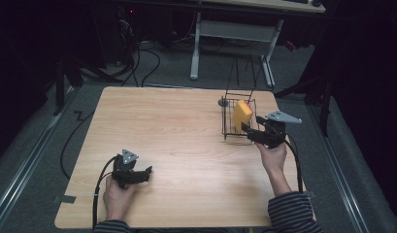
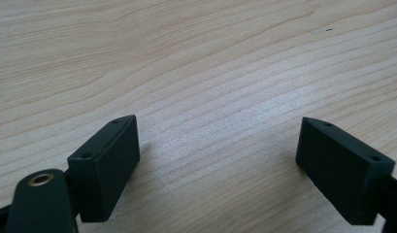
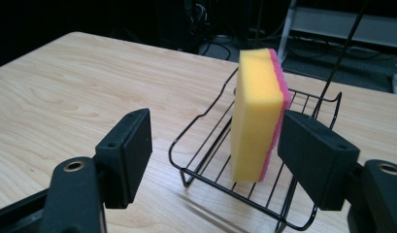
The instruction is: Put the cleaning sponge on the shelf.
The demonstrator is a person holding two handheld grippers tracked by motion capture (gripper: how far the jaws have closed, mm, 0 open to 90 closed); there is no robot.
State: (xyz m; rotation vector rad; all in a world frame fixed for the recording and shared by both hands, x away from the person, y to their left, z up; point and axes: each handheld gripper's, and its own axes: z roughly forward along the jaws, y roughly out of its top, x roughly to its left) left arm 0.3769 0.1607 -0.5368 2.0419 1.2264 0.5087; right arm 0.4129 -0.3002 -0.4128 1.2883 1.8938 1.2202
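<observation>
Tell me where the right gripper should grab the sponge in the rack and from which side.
Probably across its two broad faces, near the upper half. The sponge stands on edge in the wire rack, its top clear above the wires, yellow face one way and pink the other. The right gripper, open, already faces its narrow edge from the person's side, one jaw beside the pink face.

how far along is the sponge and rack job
Looks done: the sponge stands on edge inside the wire rack. In hand: the right tongs sit at the rack with the jaws apart, one pad close by the sponge's pink side, no squeeze visible. The left tongs are open over bare table. Left, probably: draw the right tongs clear.
</observation>
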